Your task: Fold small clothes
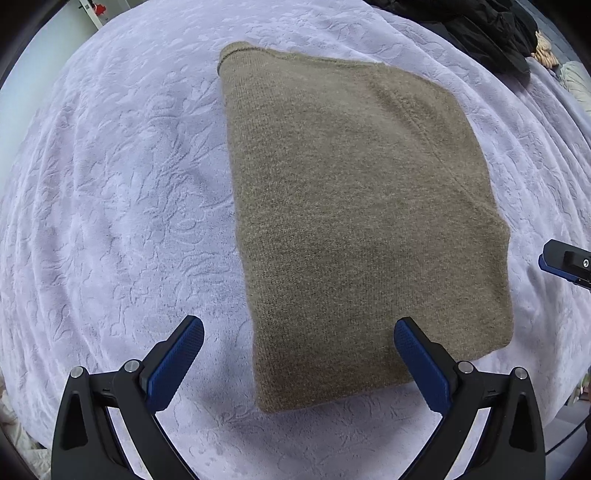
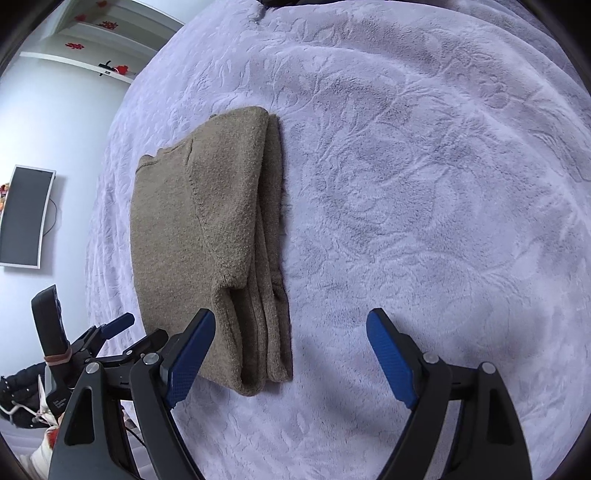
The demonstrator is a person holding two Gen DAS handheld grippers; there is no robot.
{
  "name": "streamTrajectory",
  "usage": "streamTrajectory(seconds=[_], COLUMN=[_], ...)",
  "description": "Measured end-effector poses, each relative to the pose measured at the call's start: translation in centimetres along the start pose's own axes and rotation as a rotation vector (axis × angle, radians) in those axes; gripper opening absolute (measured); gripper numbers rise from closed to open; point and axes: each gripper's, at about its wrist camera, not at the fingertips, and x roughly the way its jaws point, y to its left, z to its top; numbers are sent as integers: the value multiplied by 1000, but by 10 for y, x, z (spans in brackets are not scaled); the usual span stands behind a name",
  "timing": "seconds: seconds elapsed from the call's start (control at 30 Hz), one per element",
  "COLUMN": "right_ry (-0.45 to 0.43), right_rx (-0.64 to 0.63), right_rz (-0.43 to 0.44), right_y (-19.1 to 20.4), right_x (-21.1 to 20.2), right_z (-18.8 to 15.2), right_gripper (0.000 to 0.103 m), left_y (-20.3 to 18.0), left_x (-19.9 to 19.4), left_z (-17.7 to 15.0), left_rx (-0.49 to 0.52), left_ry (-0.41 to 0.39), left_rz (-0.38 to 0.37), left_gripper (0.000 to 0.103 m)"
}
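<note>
The sweater (image 1: 354, 221) lies just ahead of both wide-open, empty hand-held grippers, left (image 1: 298, 347) and right (image 2: 291, 343), already folded into a layered rectangle on the bed (image 1: 122, 192), so perhaps one halving fold remains

The folded sweater (image 1: 362, 221) lies on the blanket (image 1: 122, 192), with dark clothes (image 1: 480, 26) behind it.
</note>
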Motion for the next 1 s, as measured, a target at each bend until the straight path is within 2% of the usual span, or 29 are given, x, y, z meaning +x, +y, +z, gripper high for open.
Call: streamTrajectory(seconds=[0.17, 0.37, 0.57, 0.7, 0.87, 1.0], right_ry=[17, 40, 58, 86, 138, 135], right_rx=[-16, -57, -71, -76, -107, -85], right_rz=[-6, 8, 128, 220, 262, 360], right_y=[4, 9, 15, 19, 24, 31], right_x=[7, 16, 34, 58, 94, 110], right_z=[7, 27, 59, 81, 97, 106], right_gripper=[86, 86, 86, 86, 87, 87], left_y=[13, 52, 52, 46, 36, 28], left_x=[5, 6, 26, 40, 57, 64], left_z=[6, 25, 35, 39, 47, 50], left_rx=[-21, -97, -55, -42, -13, -11], left_ry=[-2, -25, 6, 19, 26, 22], left_rz=[-82, -273, -395, -506, -521, -487], left_gripper=[103, 103, 103, 103, 103, 103])
